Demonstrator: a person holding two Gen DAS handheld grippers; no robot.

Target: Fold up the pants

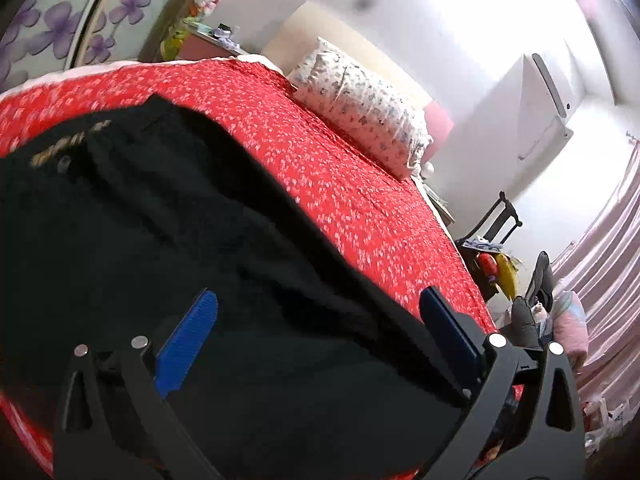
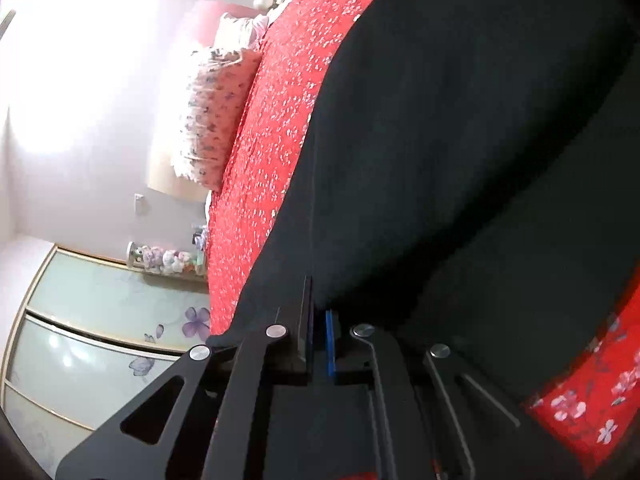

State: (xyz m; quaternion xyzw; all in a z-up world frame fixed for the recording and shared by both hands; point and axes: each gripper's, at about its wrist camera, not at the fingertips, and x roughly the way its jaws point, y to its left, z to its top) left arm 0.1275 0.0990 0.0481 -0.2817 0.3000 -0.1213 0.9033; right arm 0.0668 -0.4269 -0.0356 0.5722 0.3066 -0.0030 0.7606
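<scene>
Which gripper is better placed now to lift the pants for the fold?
Probably the right gripper: its jaws are closed at the edge of the pants. The left gripper is open above them.

i see a red floral bedspread (image 1: pixel 340 168), a pillow (image 1: pixel 360 108) at one o'clock against a bright white wall (image 1: pixel 460 20), pink curtains (image 1: pixel 612 248) at three, a flowered wardrobe (image 2: pixel 100 312).

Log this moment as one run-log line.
task: fold pants | left tool: open over black pants | right tool: shut on pants | surface: red bedspread
</scene>
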